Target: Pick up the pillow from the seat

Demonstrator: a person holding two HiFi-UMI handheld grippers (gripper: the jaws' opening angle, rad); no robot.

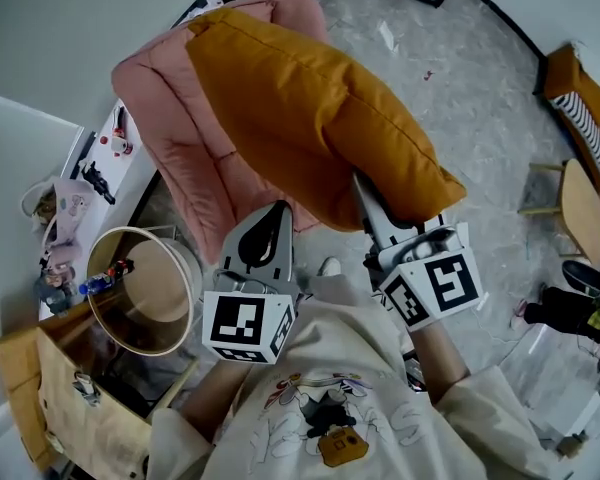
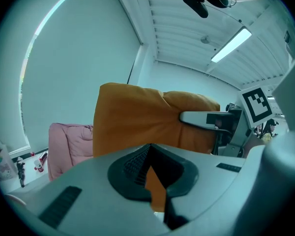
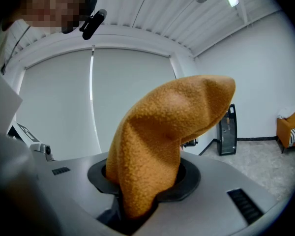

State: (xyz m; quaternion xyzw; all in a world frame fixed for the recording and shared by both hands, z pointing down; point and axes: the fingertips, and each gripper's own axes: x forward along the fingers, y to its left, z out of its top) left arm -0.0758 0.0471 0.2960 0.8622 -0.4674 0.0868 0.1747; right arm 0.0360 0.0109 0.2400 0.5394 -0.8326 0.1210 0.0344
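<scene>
Orange pillow [image 1: 310, 108] held up off the pink armchair [image 1: 165, 108]
The left gripper [image 1: 270, 218] was closed on the pillow's lower edge; the right gripper [image 1: 372, 203] was pinched on a bunched corner, jaws slightly parted by fabric.

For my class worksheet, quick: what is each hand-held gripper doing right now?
Left hand-held gripper: closed on the pillow.
Right hand-held gripper: closed on the pillow.

Orange pillow [image 3: 162, 146] corner pinched in right gripper [image 3: 137, 208] jaws, white walls behind
</scene>
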